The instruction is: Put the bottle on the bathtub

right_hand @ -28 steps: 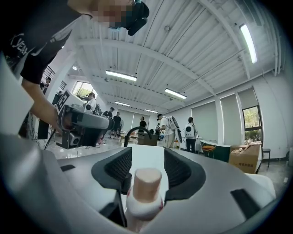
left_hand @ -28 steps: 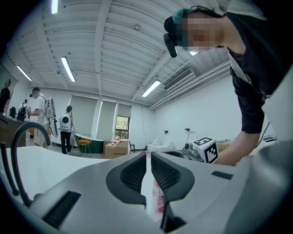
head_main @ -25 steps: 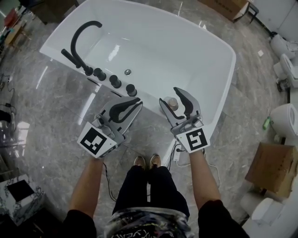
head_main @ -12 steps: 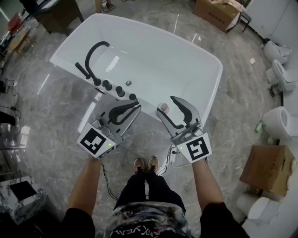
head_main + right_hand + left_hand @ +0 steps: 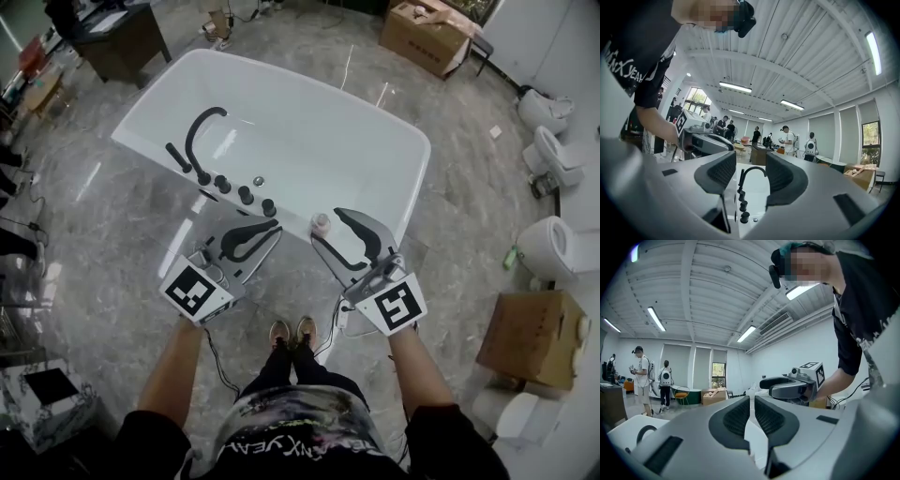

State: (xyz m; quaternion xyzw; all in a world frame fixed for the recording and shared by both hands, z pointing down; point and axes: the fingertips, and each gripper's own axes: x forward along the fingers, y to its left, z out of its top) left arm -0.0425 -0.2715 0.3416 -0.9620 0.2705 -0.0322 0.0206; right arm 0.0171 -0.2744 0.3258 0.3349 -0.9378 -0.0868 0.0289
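Note:
The small pale bottle [image 5: 321, 222] stands upright on the near rim of the white bathtub [image 5: 403, 178]. My right gripper [image 5: 328, 227] hangs open above that rim, and the bottle shows just at its fingertips in the head view. In the right gripper view the right gripper [image 5: 751, 173] holds nothing, and the bottle is out of sight there. My left gripper [image 5: 269, 228] is shut and empty over the floor beside the tub. The left gripper [image 5: 752, 401] shows only a thin slit between its pads.
A black curved faucet [image 5: 202, 141] and a row of black knobs [image 5: 246, 195] sit on the tub's left rim. Toilets [image 5: 548, 248] and cardboard boxes [image 5: 530, 337] stand at the right, and a dark desk [image 5: 117, 37] at the far left. People [image 5: 643, 376] stand in the room behind.
Both grippers and the head camera have drawn back from the tub. The right gripper's fingers, which were around the bottle, have pulled off it. The bottle stays on the rim.

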